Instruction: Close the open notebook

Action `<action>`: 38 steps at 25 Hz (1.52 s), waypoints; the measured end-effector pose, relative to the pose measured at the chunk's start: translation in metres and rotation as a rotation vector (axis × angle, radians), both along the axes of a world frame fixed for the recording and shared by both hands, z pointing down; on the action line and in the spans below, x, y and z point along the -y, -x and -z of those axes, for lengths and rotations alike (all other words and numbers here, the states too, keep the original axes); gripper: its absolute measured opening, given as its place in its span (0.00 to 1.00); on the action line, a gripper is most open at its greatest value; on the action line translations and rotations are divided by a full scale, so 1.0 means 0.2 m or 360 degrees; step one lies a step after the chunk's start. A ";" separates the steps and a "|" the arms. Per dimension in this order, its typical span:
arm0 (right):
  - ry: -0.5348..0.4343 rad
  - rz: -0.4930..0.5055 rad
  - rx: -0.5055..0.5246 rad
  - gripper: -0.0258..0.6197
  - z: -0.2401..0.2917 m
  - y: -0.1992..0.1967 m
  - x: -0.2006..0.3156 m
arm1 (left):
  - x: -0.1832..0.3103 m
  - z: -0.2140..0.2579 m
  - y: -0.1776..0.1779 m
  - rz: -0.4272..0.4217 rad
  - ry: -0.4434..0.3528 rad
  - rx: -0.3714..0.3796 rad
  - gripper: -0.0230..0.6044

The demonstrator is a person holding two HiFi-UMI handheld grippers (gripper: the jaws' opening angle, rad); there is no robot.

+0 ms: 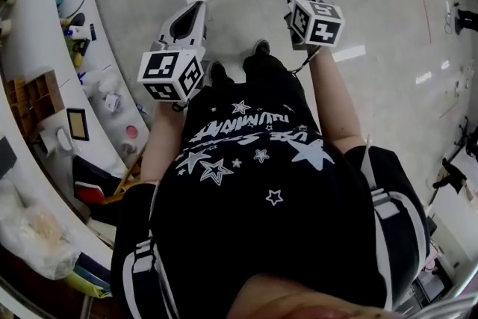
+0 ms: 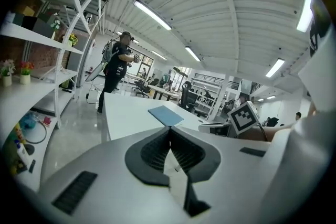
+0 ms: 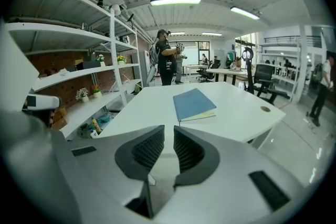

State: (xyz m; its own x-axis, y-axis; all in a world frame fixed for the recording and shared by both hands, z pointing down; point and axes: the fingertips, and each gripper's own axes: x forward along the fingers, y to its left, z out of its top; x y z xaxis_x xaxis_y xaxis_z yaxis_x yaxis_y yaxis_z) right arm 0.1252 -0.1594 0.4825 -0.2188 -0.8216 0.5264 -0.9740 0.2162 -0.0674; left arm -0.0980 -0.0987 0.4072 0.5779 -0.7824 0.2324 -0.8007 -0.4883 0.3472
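Notebook (image 3: 194,104) lying shut on tabletop (image 3: 152,102), straight ahead of right gripper (image 3: 168,136) (narrow gap, empty), long edge pointing away; left gripper (image 2: 169,134) pinched shut, farther off.

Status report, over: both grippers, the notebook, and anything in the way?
Left gripper shut, empty. Right gripper open, empty. Notebook lies closed on white table, grippers off it. Nothing in the way.

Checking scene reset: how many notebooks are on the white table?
1. The blue notebook lies closed on the white table, around its middle. The right gripper view shows nearly the whole tabletop, so a hidden second one is unlikely.
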 end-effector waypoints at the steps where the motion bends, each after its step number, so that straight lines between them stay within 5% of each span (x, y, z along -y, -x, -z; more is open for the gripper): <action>1: -0.0023 0.0011 0.0010 0.13 0.03 0.02 -0.02 | -0.02 -0.01 0.00 -0.0005 0.0001 -0.0002 0.06; 16: -0.0096 0.0103 0.0198 0.13 0.11 0.03 -0.38 | -0.34 0.03 -0.23 -0.0033 -0.0020 0.0024 0.06; 38: -0.0290 0.0212 0.0140 0.11 0.37 -0.26 -1.01 | -0.88 0.30 -0.60 -0.0038 -0.0240 0.0034 0.06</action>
State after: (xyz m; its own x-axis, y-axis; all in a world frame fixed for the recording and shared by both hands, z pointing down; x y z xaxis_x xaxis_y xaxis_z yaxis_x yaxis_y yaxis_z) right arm 0.1773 0.0426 0.4078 -0.3699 -0.8621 0.3464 -0.9283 0.3586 -0.0989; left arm 0.0217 0.0767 0.3470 0.5931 -0.7953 0.1255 -0.7945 -0.5528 0.2513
